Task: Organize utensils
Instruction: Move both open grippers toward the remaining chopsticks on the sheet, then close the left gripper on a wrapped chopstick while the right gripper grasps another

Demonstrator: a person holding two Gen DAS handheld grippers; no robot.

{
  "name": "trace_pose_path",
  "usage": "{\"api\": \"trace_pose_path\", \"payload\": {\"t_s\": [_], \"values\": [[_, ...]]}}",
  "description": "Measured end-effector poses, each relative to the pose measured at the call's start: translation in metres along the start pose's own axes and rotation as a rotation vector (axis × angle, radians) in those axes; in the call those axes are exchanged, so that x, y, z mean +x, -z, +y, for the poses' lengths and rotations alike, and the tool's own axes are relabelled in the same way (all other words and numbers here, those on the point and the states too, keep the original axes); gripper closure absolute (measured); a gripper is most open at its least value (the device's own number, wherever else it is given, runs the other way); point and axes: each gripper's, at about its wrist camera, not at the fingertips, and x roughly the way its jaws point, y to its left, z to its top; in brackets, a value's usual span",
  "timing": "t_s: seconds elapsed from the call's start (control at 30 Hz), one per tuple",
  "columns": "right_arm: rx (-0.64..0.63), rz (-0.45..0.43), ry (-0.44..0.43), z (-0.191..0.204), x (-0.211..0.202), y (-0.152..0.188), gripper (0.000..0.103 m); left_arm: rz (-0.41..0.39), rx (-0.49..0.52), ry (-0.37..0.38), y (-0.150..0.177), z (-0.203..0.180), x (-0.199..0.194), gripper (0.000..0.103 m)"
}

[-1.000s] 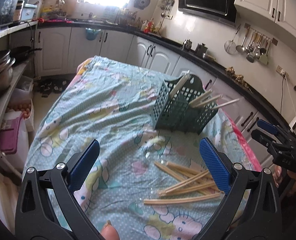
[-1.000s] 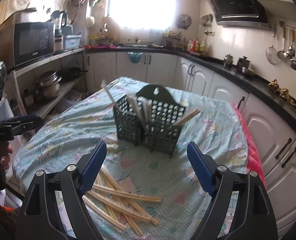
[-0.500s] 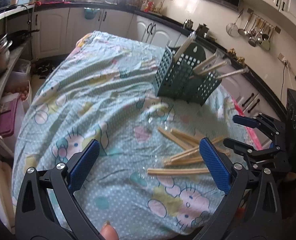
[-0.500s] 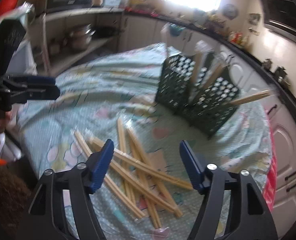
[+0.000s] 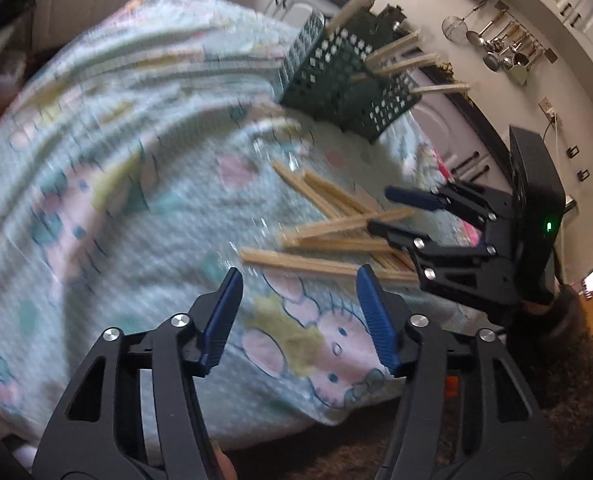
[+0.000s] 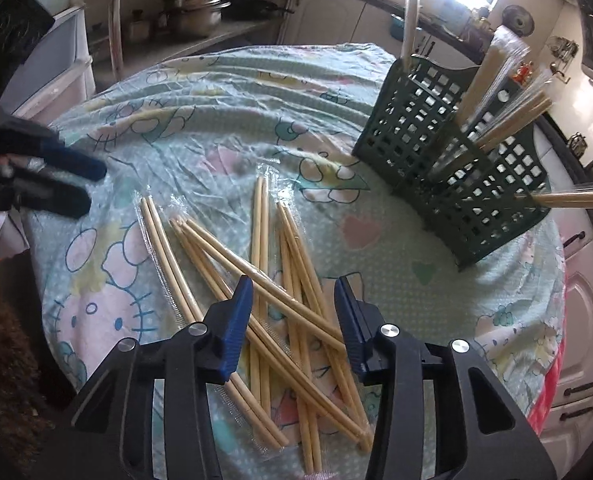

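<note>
My right tool (image 6: 292, 312) hangs right over the heap, its blue pads (image 6: 236, 320) closing in with several chopsticks (image 6: 280, 280) crossing the gap below them. Nothing is pinched yet as far as I can see; the pads stand apart and clear of the wood. My left tool (image 5: 296, 312) is lower on the bench (image 5: 96, 200), at about seven o'clock from the pile, and its jaws are narrowing too, with only the cartoon-print cloth between them. Empty, both of them.

So, the count. Just ahead lies the loose pile: wrapped pairs of chopsticks, crossed over one another, some fanned toward ten o'clock, some running straight to twelve. I'd say there are at least five or six pairs left on the cloth, though the overlap makes an exact tally hard. That's the work still to do.

Farther out, at about two o'clock in the right view, stands the green basket (image 6: 456, 168), upright on the bench, well apart from the pile. A handful of chopsticks already lean out of its compartments, some tipped far over the rim. That's the part done.

My judgement: somewhere short of halfway. The next pick looks tricky, because the sticks lie tangled and the slick wrappers could drag a neighbour along.
</note>
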Motion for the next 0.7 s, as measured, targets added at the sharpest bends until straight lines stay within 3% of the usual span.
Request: {"api": "trace_pose_path", "payload": {"t_s": [0.2, 0.7], "values": [[-0.052, 0.023, -0.025, 0.005, 0.011, -0.004, 0.064, 0.051, -0.049, 0.027, 0.005, 0.005, 0.017, 0.055], [-0.105, 0.032, -0.084, 0.010, 0.040, -0.033, 0.070, 0.017, -0.139, 0.020, -0.011, 0.022, 0.032, 0.055]]}}
